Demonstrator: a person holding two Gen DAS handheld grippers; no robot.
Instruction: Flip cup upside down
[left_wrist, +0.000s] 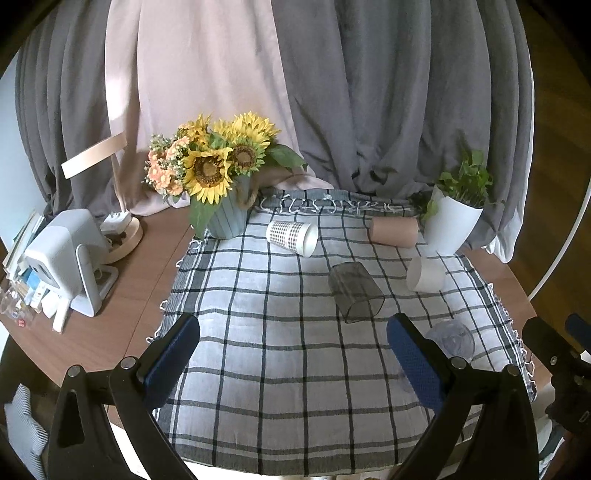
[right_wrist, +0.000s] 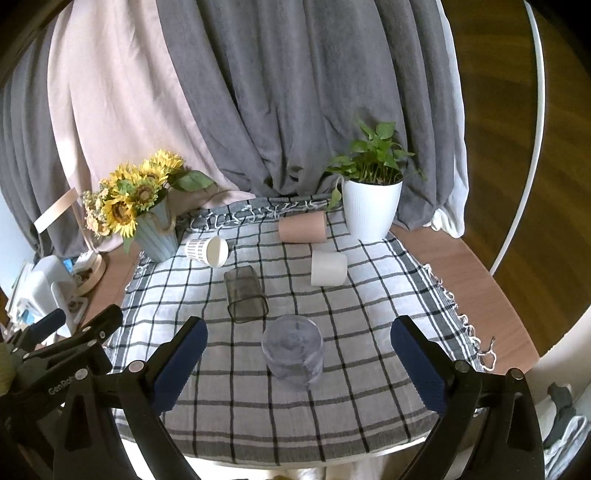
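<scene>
Several cups are on the checked cloth (right_wrist: 351, 369). A clear cup (right_wrist: 293, 349) stands near the front, partly hidden behind my left finger in the left wrist view (left_wrist: 452, 338). A smoky square cup (right_wrist: 244, 293) (left_wrist: 355, 291), a patterned paper cup (right_wrist: 207, 251) (left_wrist: 291, 236) and a pink cup (right_wrist: 303, 229) (left_wrist: 394, 230) lie on their sides. A white cup (right_wrist: 328, 268) (left_wrist: 425, 275) sits near the plant pot. My right gripper (right_wrist: 297, 362) is open around the clear cup's position, above the cloth. My left gripper (left_wrist: 293, 354) is open and empty.
A sunflower vase (left_wrist: 225, 216) stands at the back left and a white plant pot (right_wrist: 371, 206) at the back right. A white device (left_wrist: 68, 258) and a lamp base (left_wrist: 123, 238) sit on the wooden table (left_wrist: 122, 302) at left. Curtains hang behind.
</scene>
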